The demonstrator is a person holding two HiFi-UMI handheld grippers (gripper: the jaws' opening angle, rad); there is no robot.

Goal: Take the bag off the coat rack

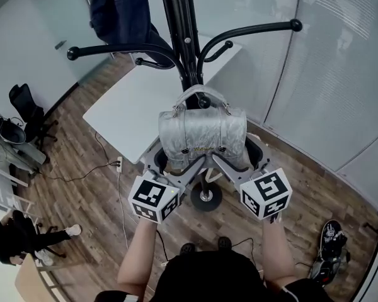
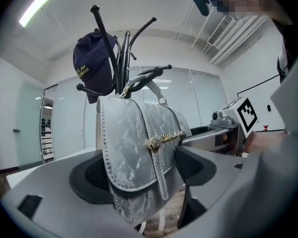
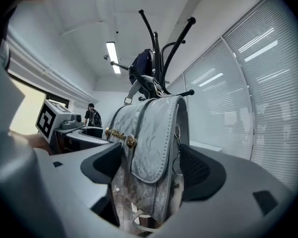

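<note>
A silver-grey handbag [image 1: 201, 134] hangs by its handle [image 1: 200, 94] from a hook of the black coat rack [image 1: 188, 36]. My left gripper [image 1: 167, 160] stands open around the bag's left end. My right gripper [image 1: 239, 159] stands open around its right end. In the left gripper view the bag [image 2: 139, 152], with its gold clasp, fills the gap of the left gripper [image 2: 139, 175], and the dark pads lie close to both faces. The right gripper view shows the same for the bag [image 3: 149, 148] and the right gripper [image 3: 151, 170]. Whether the pads touch the leather is unclear.
A navy cap [image 2: 92, 66] hangs on a higher hook, and a dark garment [image 1: 123, 11] hangs at the top left. A white table [image 1: 129, 102] stands behind the rack, whose round base [image 1: 206, 197] is on the wood floor. Glass walls with blinds [image 1: 327, 74] curve along the right. A person [image 1: 19, 234] sits at the lower left.
</note>
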